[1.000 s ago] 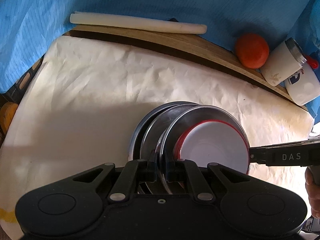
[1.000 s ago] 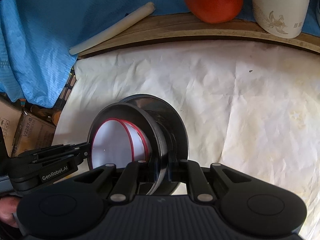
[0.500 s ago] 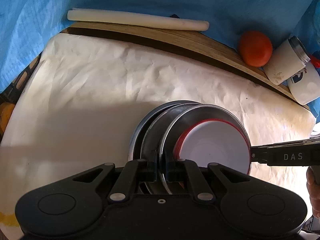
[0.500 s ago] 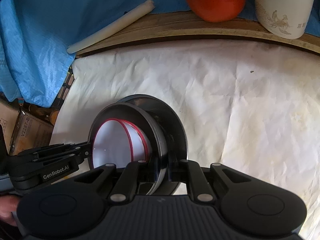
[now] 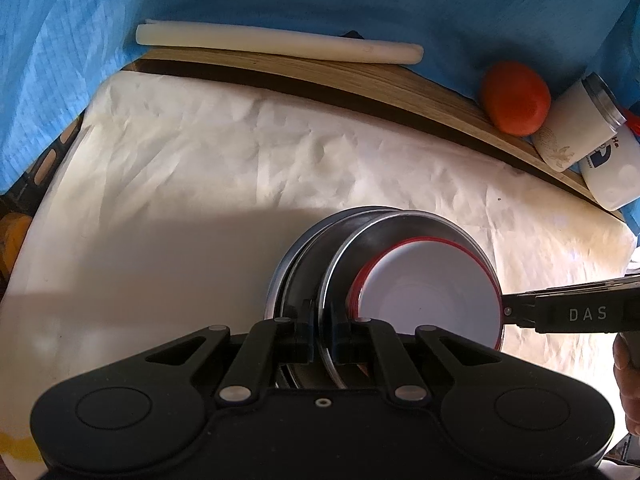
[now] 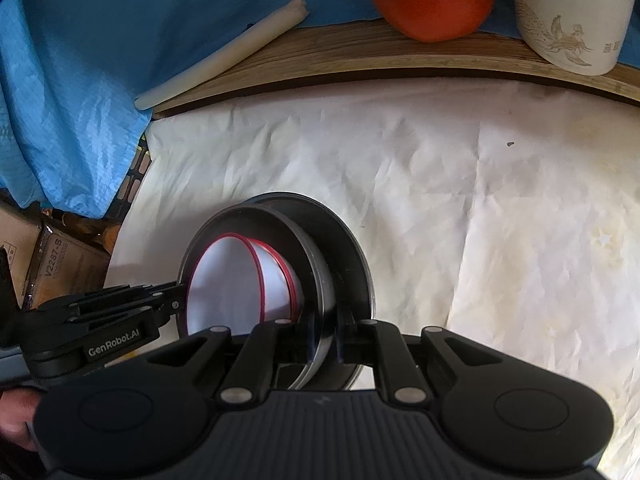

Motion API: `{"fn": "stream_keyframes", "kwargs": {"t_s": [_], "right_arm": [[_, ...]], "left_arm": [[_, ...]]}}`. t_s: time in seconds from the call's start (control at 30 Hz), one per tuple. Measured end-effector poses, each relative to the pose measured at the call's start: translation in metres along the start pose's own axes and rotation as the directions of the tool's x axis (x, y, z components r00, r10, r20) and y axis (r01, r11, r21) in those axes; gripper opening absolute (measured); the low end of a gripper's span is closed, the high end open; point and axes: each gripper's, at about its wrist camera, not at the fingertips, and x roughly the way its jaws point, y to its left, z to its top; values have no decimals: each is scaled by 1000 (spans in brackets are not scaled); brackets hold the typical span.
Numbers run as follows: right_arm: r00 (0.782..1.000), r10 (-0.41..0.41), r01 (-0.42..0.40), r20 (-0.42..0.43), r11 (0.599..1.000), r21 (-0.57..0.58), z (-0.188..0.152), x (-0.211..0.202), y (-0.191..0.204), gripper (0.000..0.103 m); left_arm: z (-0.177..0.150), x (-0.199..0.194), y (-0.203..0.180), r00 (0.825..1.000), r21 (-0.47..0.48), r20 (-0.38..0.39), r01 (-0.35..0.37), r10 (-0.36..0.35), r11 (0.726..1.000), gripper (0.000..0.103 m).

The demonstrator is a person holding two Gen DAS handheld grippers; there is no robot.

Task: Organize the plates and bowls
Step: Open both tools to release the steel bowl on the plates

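Observation:
A stack of steel plates holds nested white bowls with red rims. My left gripper is shut on the rim of the plate that carries the bowls. From the opposite side, the right gripper grips the same stack. In the right wrist view the right gripper pinches a steel plate's rim, with the bowls to its left. The left gripper meets the stack's far edge there. The stack is tilted over the white paper; I cannot tell whether it touches it.
Crumpled white paper covers the table. Along a wooden board at the back lie a white roll, an orange-red fruit, a white cup and a white bottle. Blue cloth hangs behind. Cardboard boxes stand beyond the table's left edge.

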Motion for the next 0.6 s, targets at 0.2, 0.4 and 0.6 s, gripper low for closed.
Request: {"fn": "stream_keyframes", "kwargs": {"t_s": [0.2, 0.4, 0.6], "right_arm": [[1000, 7, -7, -1, 1000, -1, 1, 3, 2, 12], [1000, 15, -15, 24, 1000, -20, -1, 3, 2, 13], [998, -2, 5, 66, 999, -47, -8, 0, 6, 15]], "left_arm": [[1, -1, 2, 1000, -3, 2, -6, 6, 1000, 7], [-3, -2, 1, 1000, 2, 29, -6, 6, 1000, 6], [-7, -5, 3, 999, -8, 51, -8, 8, 1000, 13]]}}
